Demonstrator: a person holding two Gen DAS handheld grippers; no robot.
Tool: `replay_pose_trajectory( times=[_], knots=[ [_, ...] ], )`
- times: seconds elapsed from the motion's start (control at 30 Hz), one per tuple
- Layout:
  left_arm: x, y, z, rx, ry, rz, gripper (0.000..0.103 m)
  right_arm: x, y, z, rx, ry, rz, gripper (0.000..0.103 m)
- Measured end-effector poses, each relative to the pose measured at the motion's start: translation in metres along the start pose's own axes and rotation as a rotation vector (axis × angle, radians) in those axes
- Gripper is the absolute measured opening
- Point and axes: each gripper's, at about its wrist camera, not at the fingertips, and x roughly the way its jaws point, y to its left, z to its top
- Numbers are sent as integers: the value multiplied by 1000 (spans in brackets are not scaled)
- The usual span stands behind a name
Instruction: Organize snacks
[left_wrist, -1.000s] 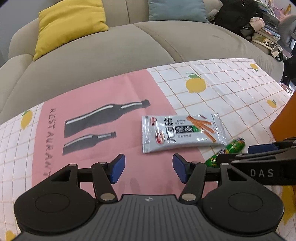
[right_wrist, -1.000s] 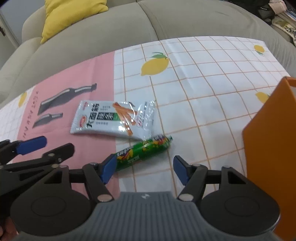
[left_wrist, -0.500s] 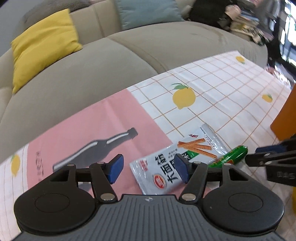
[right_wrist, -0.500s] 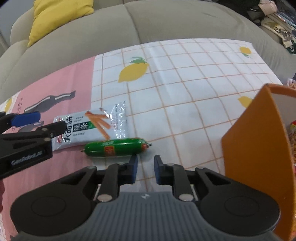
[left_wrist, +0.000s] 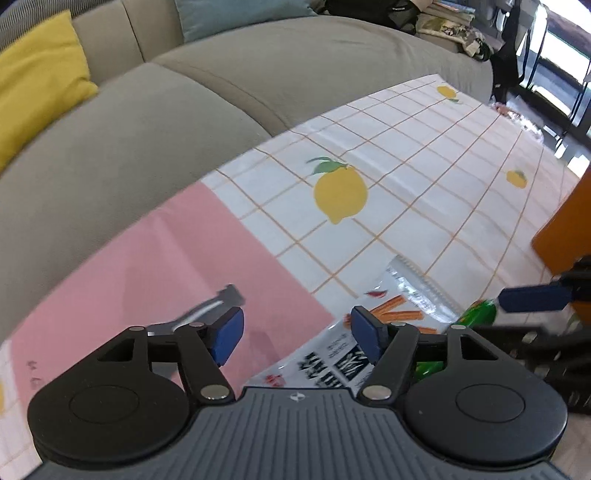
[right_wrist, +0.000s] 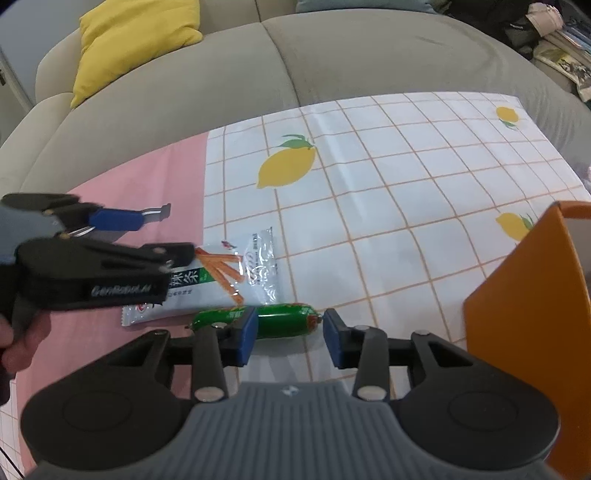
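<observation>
A table covered by a pink and white lemon-print checked cloth (right_wrist: 388, 206) fills mid-frame. On it, lower left of centre, lie a silver foil snack packet (right_wrist: 229, 280) and, touching it, a green plastic-wrapped sausage (right_wrist: 280, 319); an orange box (right_wrist: 524, 317) stands at right.

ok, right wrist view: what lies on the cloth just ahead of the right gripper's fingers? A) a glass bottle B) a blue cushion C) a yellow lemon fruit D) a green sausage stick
D: the green sausage stick lies on the tablecloth just ahead of the right gripper, beside the silver snack packet; the jaws are opening and the pads do not press on it.
</observation>
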Motion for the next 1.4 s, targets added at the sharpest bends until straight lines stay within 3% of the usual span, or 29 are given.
replay_pose_trajectory(
  times=[0.13, 0.2, 0.47, 0.8, 0.97, 1.17, 1.33, 1.37, 1.4],
  knots=[
    [4, 6, -2, -96, 39, -90, 76, 2, 0, 1, -9, -4, 8, 42],
    [2, 11, -7, -168, 60, -135, 70, 3, -3, 3, 3, -5, 17, 43],
    [-16, -1, -33, -254, 81, -153, 62, 7, -7, 8, 53, -9, 16, 45],
    [-28, -36, -54, -236, 58, -47, 62, 17, 2, 10, 30, 34, 43, 46],
    [-32, -52, -62, -292, 102, 53, 60, 16, 7, -1, -33, 41, 38, 23],
    [-53, -62, -88, -444, 130, 82, 39, 5, 0, -17, -85, 55, 50, 21],
    [-66, -63, -108, -516, 113, 63, 39, -6, 0, -37, -150, 51, 61, 21],
    [-68, -61, -112, -538, 86, 56, 45, -8, 0, -41, -160, 49, 61, 21],
    [-70, -58, -114, -566, 61, 48, 59, -9, -1, -43, -166, 46, 63, 21]
  ],
)
